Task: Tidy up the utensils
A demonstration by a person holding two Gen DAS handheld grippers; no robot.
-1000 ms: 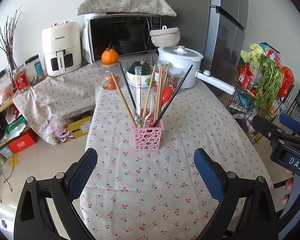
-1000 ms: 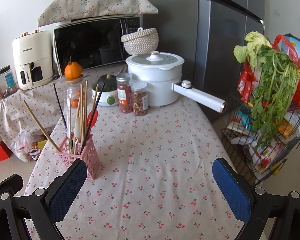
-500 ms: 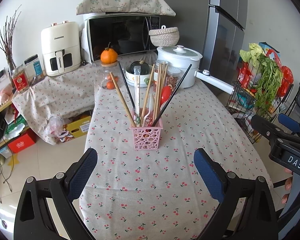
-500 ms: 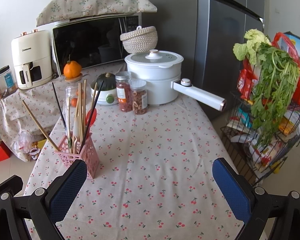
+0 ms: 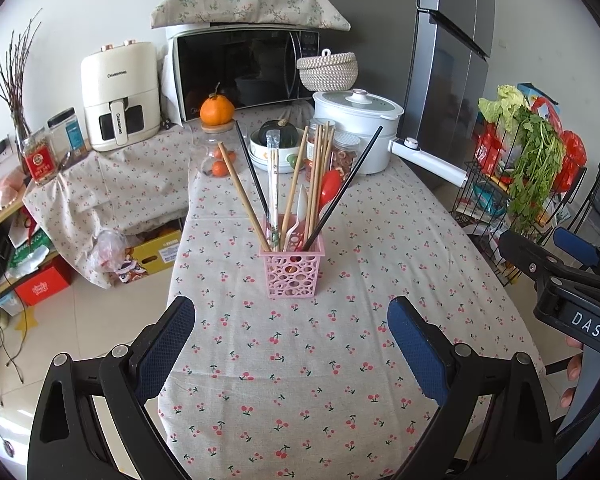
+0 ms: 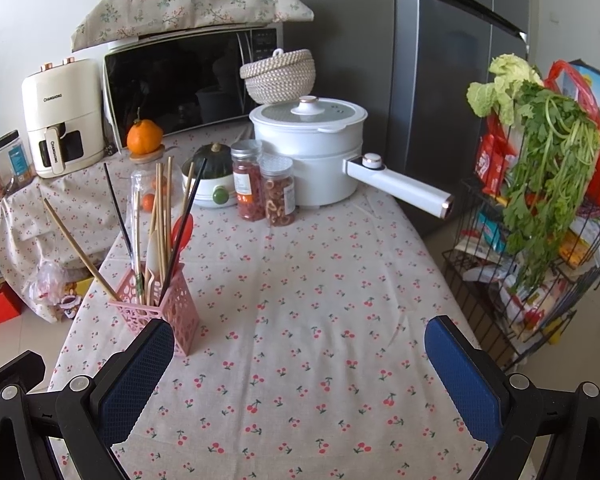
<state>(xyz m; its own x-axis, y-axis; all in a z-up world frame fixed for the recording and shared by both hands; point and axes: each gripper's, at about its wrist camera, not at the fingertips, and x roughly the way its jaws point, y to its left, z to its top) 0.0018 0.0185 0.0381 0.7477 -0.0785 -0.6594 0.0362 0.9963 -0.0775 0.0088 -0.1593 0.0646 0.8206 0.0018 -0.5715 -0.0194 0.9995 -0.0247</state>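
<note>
Left gripper (image 5: 290, 322) and right gripper (image 6: 300, 344): black frames, blue textured pads, jaws wide apart, empty, over cherry-print tablecloth (image 6: 320, 300). Pink perforated square basket (image 5: 293, 272) mid-table toward its left edge, holding wooden and black chopsticks (image 5: 316, 176). White pot (image 6: 312, 148) at far end.

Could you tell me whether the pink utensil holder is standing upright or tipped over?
Upright: the pink utensil holder sits flat on the tablecloth, chopsticks fanning upward from it.
</note>
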